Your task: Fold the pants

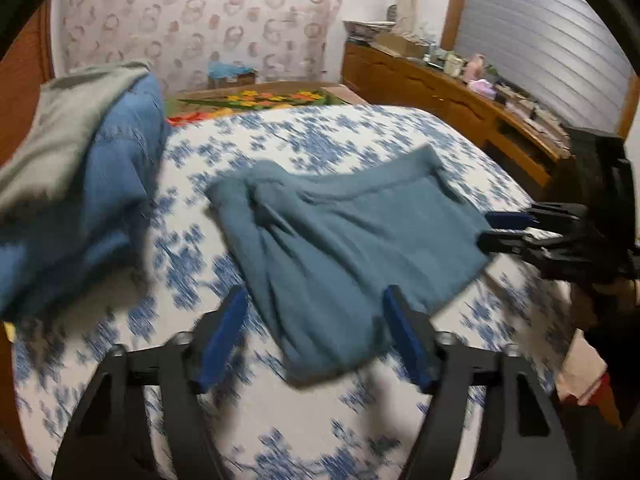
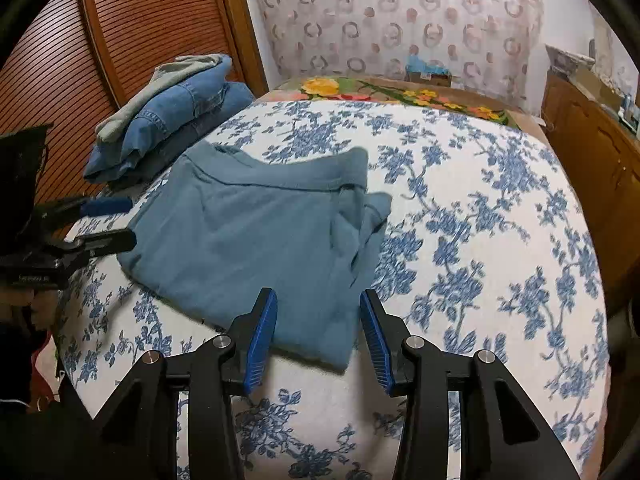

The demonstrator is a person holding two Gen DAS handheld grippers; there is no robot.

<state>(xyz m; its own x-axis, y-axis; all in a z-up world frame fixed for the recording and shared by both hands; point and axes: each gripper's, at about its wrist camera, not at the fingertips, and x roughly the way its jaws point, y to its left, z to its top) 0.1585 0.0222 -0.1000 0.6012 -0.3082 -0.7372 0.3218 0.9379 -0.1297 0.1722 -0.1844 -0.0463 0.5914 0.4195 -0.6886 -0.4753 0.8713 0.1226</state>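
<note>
right gripper (image 2: 318,336) jaws apart above folded pants (image 2: 256,236), empty.

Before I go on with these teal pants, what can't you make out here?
- Teal pants: layers underneath hidden in both views by the top layer.
- Denim pile: left wrist view, motion-blurred and cut off by the edge.
- Dresser clutter: too small and blurred.

A home bedroom: floral-covered bed (image 2: 460,208), wooden dresser (image 1: 440,92), patterned curtain (image 2: 400,12).
</note>
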